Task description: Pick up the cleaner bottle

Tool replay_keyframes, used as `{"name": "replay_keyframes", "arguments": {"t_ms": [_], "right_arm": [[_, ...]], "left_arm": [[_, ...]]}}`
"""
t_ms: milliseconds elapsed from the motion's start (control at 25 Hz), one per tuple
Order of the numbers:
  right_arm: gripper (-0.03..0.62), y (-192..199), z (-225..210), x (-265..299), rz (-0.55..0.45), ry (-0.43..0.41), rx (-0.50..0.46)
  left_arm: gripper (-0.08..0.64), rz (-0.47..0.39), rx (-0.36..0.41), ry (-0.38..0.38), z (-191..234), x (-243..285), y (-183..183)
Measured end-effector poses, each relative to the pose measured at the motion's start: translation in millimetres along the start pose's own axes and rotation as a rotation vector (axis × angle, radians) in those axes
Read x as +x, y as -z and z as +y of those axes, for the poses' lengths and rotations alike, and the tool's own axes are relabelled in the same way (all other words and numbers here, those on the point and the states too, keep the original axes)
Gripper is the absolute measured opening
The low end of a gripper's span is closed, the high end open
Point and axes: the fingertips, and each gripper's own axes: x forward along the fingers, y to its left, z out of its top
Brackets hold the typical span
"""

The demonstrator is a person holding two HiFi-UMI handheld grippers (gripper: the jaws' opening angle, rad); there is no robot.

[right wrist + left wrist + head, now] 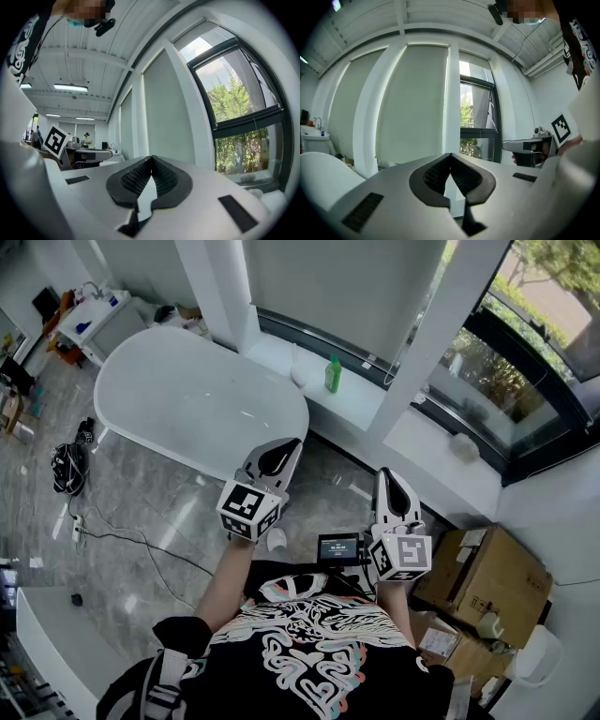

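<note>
The green cleaner bottle stands upright on the white window ledge, beyond the far end of the bathtub. My left gripper is held out over the floor, well short of the bottle, jaws shut and empty. My right gripper hovers beside it to the right, also shut with nothing in it. In the left gripper view the pads meet at their tips. The right gripper view shows its pads pressed together too. Neither gripper view shows the bottle.
A white bathtub fills the left middle. A white pillar rises just right of the bottle. Cardboard boxes sit at lower right, and cables lie on the grey floor at left. A small screen sits between the grippers.
</note>
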Motion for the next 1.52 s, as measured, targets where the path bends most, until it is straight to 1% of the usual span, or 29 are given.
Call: {"name": "replay_keyframes", "arguments": {"t_ms": [240, 560, 680, 840, 1000, 1120, 1320, 1520], "right_arm": [[0.028, 3, -7, -4, 0.005, -0.009, -0.016], [0.028, 0, -13, -11, 0.0, -0.015, -0.031], [0.028, -3, -13, -14, -0.015, -0.029, -0.021], [0.028, -1, -15, -16, -0.017, -0.03, -0.029], [0.028, 3, -20, -16, -0.006, -0.025, -0.033], [0.028, 5, -23, -11, -0.002, -0.016, -0.03], [0.028, 3, -27, 3, 0.0, -0.009, -0.034], [0.028, 10, -43, 40, 0.015, -0.003, -0.019]], "left_arm": [[0.015, 0.003, 0.01, -0.032, -6, -1, 2], [0.015, 0.006, 0.009, -0.044, -13, -1, 4], [0.015, -0.003, 0.009, -0.049, -14, -2, 2], [0.015, -0.006, 0.004, -0.043, -17, -2, 6], [0.015, -0.018, -0.021, -0.032, -17, 5, 8], [0.015, -0.013, -0.003, -0.02, -16, 13, 7], [0.015, -0.006, 0.02, -0.021, -4, 24, 9], [0.015, -0.004, 0.021, -0.034, 26, 54, 12]]}}
